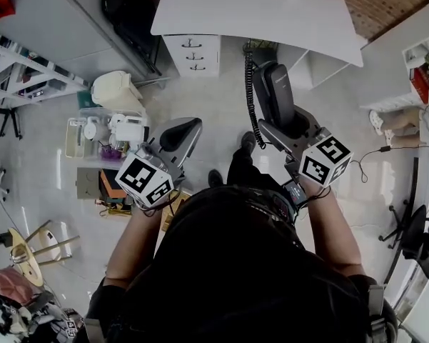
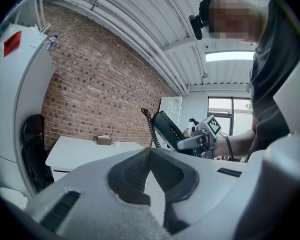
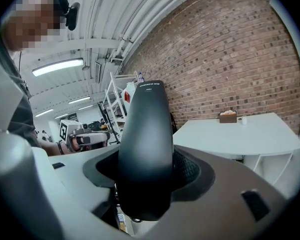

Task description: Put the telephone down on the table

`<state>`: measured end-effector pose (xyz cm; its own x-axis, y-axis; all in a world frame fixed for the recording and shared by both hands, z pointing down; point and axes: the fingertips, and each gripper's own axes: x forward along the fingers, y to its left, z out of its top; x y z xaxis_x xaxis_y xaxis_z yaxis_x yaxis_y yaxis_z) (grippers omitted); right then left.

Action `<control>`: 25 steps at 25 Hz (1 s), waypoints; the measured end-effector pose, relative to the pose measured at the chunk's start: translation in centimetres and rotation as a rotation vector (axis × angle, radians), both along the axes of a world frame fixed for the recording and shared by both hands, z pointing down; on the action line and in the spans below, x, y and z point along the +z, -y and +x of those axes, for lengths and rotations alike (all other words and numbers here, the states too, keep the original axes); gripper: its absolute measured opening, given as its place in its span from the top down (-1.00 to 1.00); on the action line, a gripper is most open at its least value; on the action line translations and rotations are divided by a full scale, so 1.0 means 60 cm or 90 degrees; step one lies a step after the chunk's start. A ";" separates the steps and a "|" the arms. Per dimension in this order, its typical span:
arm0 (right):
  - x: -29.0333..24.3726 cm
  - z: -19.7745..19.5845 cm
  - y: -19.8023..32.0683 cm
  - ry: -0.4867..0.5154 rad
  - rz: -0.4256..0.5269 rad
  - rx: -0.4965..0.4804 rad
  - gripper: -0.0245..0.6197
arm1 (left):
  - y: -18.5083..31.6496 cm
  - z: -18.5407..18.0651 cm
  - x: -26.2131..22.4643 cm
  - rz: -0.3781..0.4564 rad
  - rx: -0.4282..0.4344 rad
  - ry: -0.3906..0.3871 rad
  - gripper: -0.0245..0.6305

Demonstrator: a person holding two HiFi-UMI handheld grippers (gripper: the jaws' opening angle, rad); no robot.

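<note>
A brick wall [image 3: 229,49] backs the workshop, and a pale, glossy floor [image 1: 200,98] spreads under the person, who stands facing a white table [image 1: 257,13]. A set of drawers [image 1: 193,54] sits beneath the table's left end. The person's arms reach forward, each hand holding a gripper topped with a black-and-white marker cube [image 1: 326,159].

The right gripper [image 1: 285,123] pinches the black telephone [image 1: 273,91] by its lower part. Its own view shows the two dark pads clamped on either side of the handset [image 3: 144,134], which rises upright between them. The telephone is in the air over the floor, just short of the table's near edge, and does not touch the tabletop. Its upper end points toward the gap to the right of the drawers. A black coiled cord [image 1: 250,98] hangs from the handset's far end along its left side.

The left gripper [image 1: 182,131] is held beside it, well apart and lower in the head view. Its jaws are pressed together at the tips, with nothing between them [image 2: 150,166].

Near the table's far edge stand a small brown box [image 3: 228,117] and, just beside it, a white cup [image 3: 243,120].
</note>
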<state>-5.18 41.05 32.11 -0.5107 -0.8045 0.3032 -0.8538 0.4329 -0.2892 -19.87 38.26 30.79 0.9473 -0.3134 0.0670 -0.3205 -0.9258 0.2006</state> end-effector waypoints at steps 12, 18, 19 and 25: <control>0.013 0.075 0.147 0.016 -0.019 -0.039 0.07 | 0.135 0.066 0.006 -0.016 -0.047 0.011 0.90; 0.010 0.151 0.230 0.023 -0.021 -0.059 0.07 | 0.210 0.154 -0.004 -0.011 -0.062 0.014 0.90; 0.009 0.166 0.242 0.021 -0.020 -0.064 0.07 | 0.221 0.168 -0.004 -0.011 -0.066 0.015 0.90; 0.000 0.254 0.307 0.023 -0.020 -0.085 0.07 | 0.286 0.248 -0.014 -0.004 -0.095 0.017 0.90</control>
